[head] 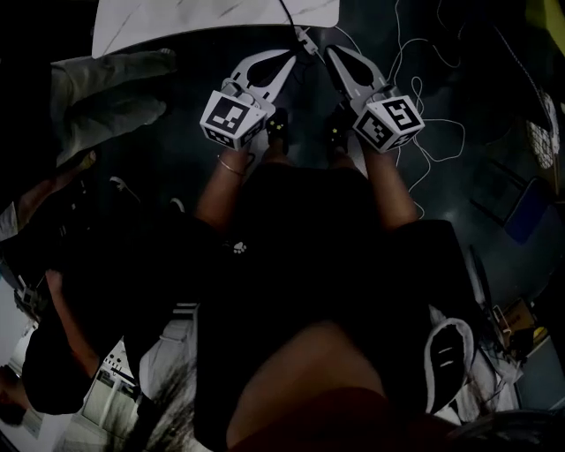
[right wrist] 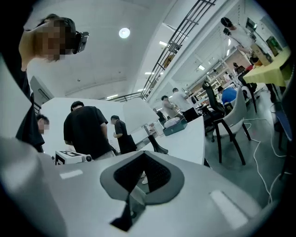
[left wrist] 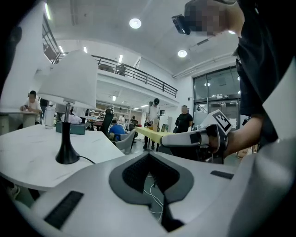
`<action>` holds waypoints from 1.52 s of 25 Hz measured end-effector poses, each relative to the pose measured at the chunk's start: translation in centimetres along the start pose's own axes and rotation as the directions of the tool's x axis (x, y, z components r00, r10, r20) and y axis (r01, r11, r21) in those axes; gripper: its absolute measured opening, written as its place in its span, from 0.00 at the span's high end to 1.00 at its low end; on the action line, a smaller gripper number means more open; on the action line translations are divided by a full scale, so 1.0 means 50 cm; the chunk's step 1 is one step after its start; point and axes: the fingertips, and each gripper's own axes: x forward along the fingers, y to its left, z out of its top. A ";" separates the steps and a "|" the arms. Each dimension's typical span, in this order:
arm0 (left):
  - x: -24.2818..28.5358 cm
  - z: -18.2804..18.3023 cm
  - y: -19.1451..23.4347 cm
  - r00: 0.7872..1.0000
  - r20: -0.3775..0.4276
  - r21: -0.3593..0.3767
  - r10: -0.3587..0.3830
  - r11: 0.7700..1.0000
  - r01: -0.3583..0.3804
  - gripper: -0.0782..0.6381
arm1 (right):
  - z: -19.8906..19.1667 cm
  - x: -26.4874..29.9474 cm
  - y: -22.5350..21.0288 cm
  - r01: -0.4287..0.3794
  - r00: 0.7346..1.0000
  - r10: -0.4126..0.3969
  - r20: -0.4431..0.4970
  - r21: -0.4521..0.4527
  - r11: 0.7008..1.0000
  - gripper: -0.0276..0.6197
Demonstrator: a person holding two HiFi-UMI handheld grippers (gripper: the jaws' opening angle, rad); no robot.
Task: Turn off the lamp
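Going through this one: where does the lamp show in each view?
Head view: not in it; only an edge of the white table shows at the top.
Left gripper view: lamp at left, standing on the white table.
Right gripper view: lamp near centre, just above the jaws.
Shared landmark: the white table.

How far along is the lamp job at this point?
Done: nothing visible; the lamp stands on the white table, and whether it is lit I cannot tell. In hand: left gripper and right gripper are shut, empty, apart from the lamp. Remaining: reach it and work its switch, which I cannot see.
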 end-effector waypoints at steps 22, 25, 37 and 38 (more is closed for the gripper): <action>-0.124 0.106 0.007 0.991 0.100 0.020 0.093 0.995 -0.095 0.88 | 0.073 0.027 0.121 -0.148 0.988 0.143 -0.053 -0.102 0.984 0.96; -0.136 0.113 0.004 0.991 0.105 0.021 0.088 0.996 -0.091 0.88 | 0.081 0.028 0.156 -0.166 0.986 0.158 -0.061 -0.145 0.975 0.96; -0.134 0.118 -0.011 0.990 0.125 0.040 0.062 0.997 -0.067 0.88 | 0.095 0.018 0.191 -0.181 0.983 0.174 -0.059 -0.167 0.969 0.96; -0.135 0.117 -0.011 0.990 0.124 0.037 0.061 0.997 -0.066 0.88 | 0.099 0.018 0.195 -0.180 0.983 0.173 -0.056 -0.168 0.969 0.96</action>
